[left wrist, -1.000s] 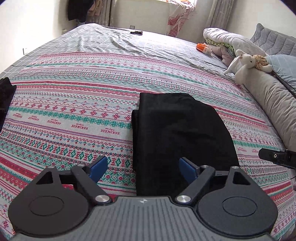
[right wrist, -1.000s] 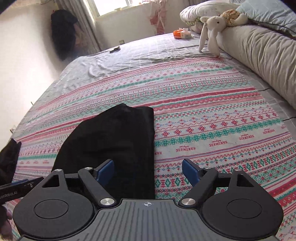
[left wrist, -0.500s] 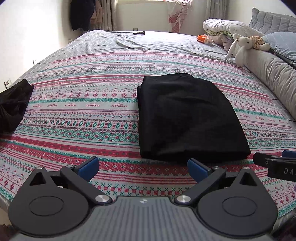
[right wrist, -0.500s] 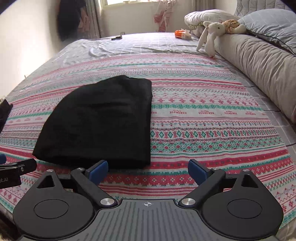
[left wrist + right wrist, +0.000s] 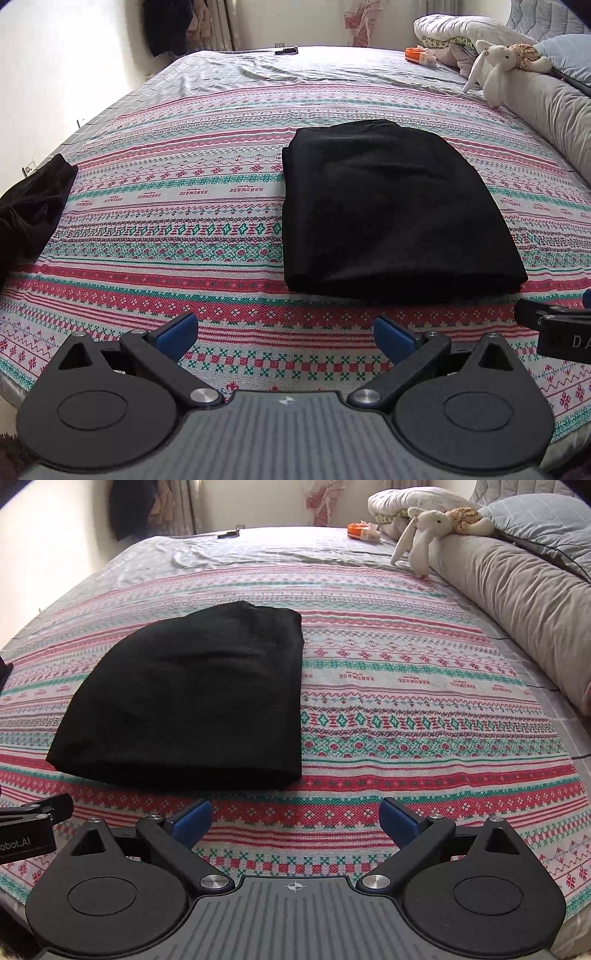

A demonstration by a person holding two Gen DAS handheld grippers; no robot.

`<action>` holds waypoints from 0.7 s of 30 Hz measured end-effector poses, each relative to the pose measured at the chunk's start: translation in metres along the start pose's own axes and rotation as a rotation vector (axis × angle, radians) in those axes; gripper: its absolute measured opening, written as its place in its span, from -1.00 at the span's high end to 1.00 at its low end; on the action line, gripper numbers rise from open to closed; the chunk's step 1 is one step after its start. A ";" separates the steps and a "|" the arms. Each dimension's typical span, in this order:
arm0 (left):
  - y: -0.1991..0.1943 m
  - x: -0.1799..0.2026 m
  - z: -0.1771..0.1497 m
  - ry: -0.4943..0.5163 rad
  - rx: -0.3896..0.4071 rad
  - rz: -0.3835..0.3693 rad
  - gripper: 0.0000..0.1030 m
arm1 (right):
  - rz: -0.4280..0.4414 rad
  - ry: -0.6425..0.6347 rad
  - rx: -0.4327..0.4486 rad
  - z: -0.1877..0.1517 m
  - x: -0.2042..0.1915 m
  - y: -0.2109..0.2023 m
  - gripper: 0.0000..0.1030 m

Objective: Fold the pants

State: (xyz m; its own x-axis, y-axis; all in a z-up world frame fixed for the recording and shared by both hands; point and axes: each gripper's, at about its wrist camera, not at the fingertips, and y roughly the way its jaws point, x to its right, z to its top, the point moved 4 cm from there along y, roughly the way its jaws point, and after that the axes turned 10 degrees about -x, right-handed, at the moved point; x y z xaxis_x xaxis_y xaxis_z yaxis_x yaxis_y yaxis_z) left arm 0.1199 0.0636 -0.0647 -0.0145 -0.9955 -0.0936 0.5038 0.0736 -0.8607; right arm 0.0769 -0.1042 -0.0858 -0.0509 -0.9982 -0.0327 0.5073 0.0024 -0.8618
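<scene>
The black pants (image 5: pixel 388 210) lie folded into a flat rectangle on the patterned bedspread (image 5: pixel 177 221). They also show in the right wrist view (image 5: pixel 195 701). My left gripper (image 5: pixel 286 334) is open and empty, hovering just short of the fold's near edge. My right gripper (image 5: pixel 295 821) is open and empty, short of the fold's near right corner. The right gripper's body shows at the right edge of the left wrist view (image 5: pixel 554 328), and the left gripper's body at the left edge of the right wrist view (image 5: pixel 29 830).
Another dark garment (image 5: pixel 29 210) lies crumpled at the bed's left edge. A long grey bolster (image 5: pixel 517 602) with a white plush rabbit (image 5: pixel 424 535) runs along the right side. Pillows, an orange item (image 5: pixel 364 531) and a remote (image 5: pixel 229 534) lie at the far end.
Both grippers have pulled back toward the bed's near edge, away from the folded pants, and stayed open. The pants have not moved.
</scene>
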 end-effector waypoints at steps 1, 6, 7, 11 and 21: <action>0.000 0.001 0.000 0.000 -0.001 -0.002 -1.00 | 0.003 0.001 -0.005 0.000 -0.001 0.001 -0.91; 0.002 0.003 -0.001 -0.003 -0.009 -0.013 -1.00 | 0.001 -0.009 -0.003 -0.001 -0.003 0.000 -0.91; 0.002 0.003 -0.001 -0.002 -0.008 -0.013 -1.00 | 0.001 -0.010 -0.002 -0.001 -0.003 0.000 -0.91; 0.002 0.004 -0.002 0.003 -0.008 -0.016 -1.00 | 0.003 -0.009 -0.009 -0.001 -0.004 0.001 -0.91; 0.001 0.004 -0.002 -0.003 -0.011 -0.024 -1.00 | 0.008 0.002 -0.022 -0.002 -0.003 0.003 -0.91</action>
State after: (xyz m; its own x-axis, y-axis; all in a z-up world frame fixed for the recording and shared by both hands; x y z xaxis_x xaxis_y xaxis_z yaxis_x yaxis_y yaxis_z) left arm 0.1187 0.0594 -0.0673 -0.0240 -0.9972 -0.0709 0.4937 0.0499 -0.8682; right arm 0.0767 -0.1014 -0.0896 -0.0482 -0.9980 -0.0407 0.4885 0.0120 -0.8725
